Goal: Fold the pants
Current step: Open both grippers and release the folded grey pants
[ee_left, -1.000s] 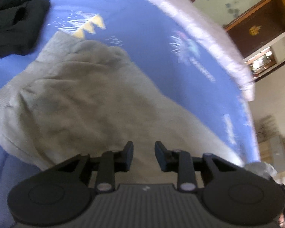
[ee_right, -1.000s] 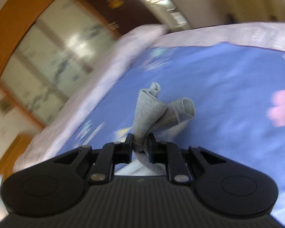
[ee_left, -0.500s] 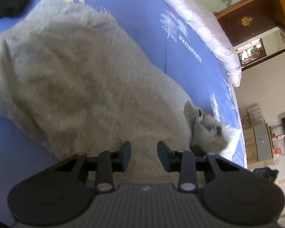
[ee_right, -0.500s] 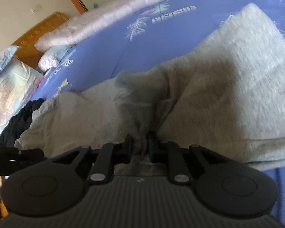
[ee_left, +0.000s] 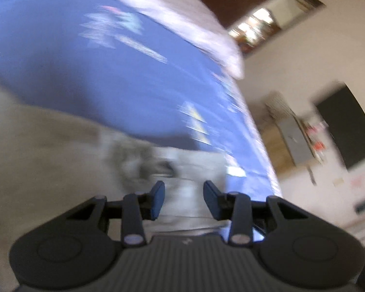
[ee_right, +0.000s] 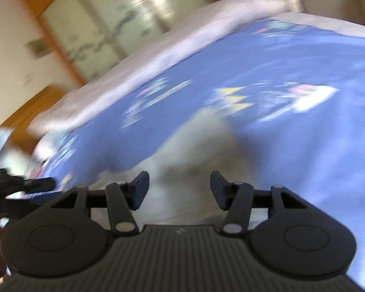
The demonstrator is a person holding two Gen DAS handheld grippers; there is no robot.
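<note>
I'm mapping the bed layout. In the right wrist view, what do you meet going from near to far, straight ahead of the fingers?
right hand-held gripper → grey pants → blue printed bedsheet → pale quilt edge → glass-panelled wardrobe.

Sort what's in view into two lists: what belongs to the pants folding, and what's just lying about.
Belongs to the job:
- soft grey fabric pants, on the bed
- left gripper, open
- right gripper, open

Just there:
- blue patterned bed sheet
- pale quilted bed border
- black wall screen
</note>
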